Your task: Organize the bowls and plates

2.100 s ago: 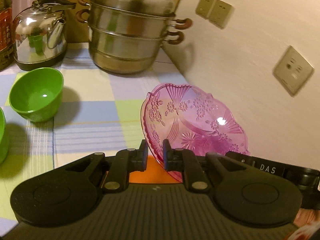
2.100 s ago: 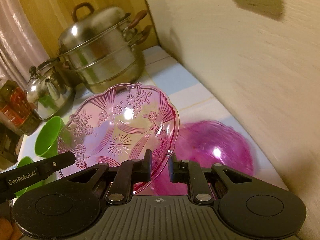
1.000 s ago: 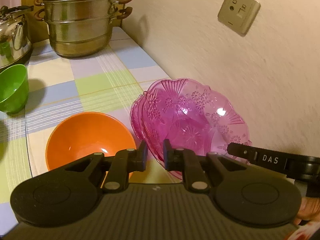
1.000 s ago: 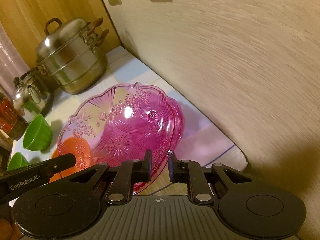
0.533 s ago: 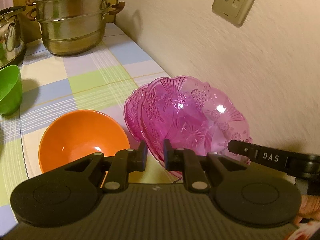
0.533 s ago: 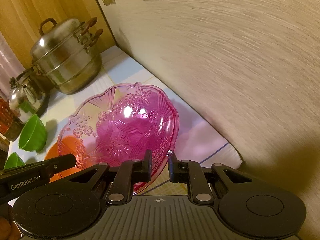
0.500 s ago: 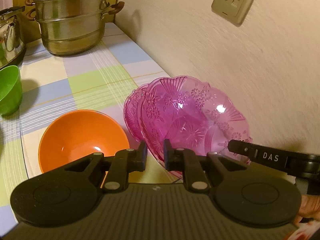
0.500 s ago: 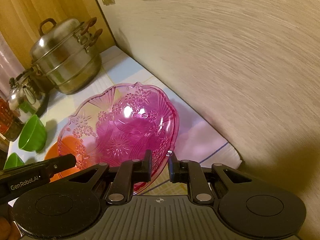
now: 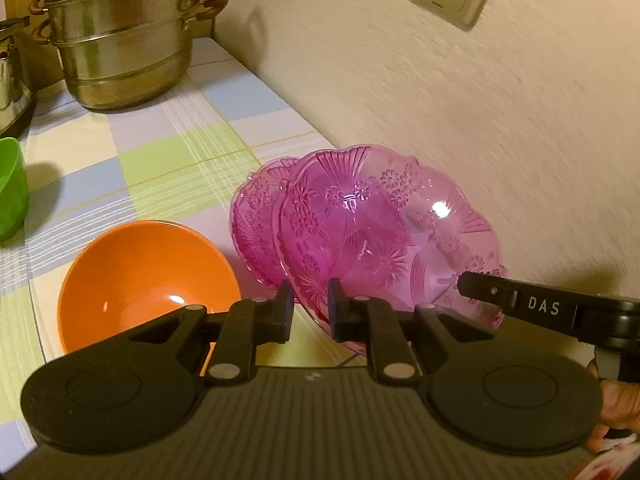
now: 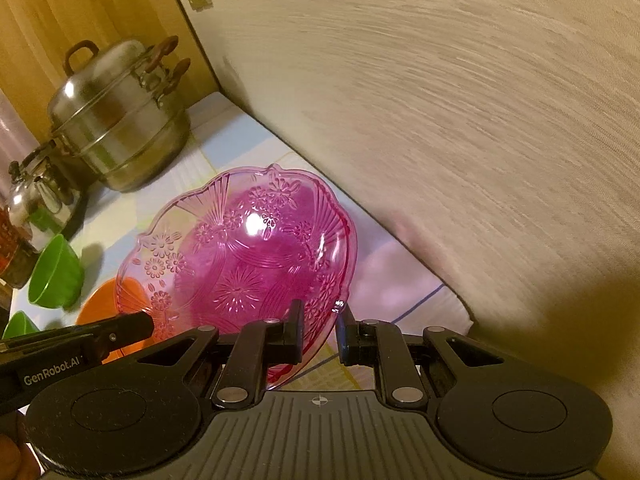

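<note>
Pink translucent flower-embossed plate (image 9: 384,232) hangs tilted over a second pink plate (image 9: 256,216) by the wall, both claws clamped on its rim: left gripper (image 9: 310,306), right gripper (image 10: 318,330), lettered "DAS" and "GenRobot.AI". Orange bowl (image 9: 144,276) just beside; steel steamer pot (image 9: 120,40) behind.

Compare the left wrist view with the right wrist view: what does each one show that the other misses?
Only the left wrist view shows a second pink plate behind the held pink plate. Only the right wrist view shows the kettle clearly and a second green bowl. Both show the held plate, orange bowl, steamer pot, and both grippers, left and right, shut on its rim.
</note>
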The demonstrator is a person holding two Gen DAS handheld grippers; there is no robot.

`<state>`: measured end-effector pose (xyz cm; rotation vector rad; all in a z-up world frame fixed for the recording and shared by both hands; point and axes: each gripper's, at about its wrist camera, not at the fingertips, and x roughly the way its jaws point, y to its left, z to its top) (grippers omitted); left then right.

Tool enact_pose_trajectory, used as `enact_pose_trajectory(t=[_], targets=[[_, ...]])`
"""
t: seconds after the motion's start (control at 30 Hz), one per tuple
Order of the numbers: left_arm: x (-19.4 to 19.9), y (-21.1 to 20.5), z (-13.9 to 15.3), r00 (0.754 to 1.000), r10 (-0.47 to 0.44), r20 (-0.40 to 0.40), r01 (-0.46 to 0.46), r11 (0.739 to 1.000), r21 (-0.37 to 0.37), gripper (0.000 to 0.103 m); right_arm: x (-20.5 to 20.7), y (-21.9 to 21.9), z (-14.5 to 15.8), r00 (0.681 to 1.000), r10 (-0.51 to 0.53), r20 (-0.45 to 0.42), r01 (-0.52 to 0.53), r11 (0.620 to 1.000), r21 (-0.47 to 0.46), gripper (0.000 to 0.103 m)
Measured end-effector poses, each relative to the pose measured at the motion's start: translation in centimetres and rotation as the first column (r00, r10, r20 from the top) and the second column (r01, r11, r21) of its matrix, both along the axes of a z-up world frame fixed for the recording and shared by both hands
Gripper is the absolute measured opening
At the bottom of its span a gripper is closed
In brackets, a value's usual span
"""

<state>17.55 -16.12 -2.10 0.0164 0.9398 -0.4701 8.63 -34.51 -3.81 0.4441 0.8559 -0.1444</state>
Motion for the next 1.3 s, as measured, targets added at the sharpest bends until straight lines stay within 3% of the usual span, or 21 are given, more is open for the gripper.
enact_pose_trajectory(t=[0.47, 0.7, 0.97, 1.3], targets=[[0.2, -1.4, -0.6, 0.997, -0.072, -0.002, 0.072, 0.997, 0.024, 0.016, -1.0, -0.9, -0.3, 0.999, -0.045, -0.003, 0.045, 0.999, -0.002, 0.016], [0.9, -1.3, -0.8, 0.998, -0.065, -0.002, 0.065, 0.998, 0.021, 0.017, -0.5, -0.8, -0.3, 0.999, -0.049, 0.003, 0.049, 0.999, -0.003, 0.016], [3.9, -0.8, -1.2, 0.999, -0.048, -0.024, 0.048, 0.998, 0.028, 0.017, 1.7, -0.4, -1.0, 1.000, -0.018, 0.004, 0.018, 1.000, -0.010, 0.016], [8.9, -1.0, -2.5, 0.994, -0.087, -0.062, 0.093, 0.990, 0.105, 0.017, 6.4, -0.2, -2.4, 0.999, -0.010, -0.046, 0.012, 0.999, 0.031, 0.016]])
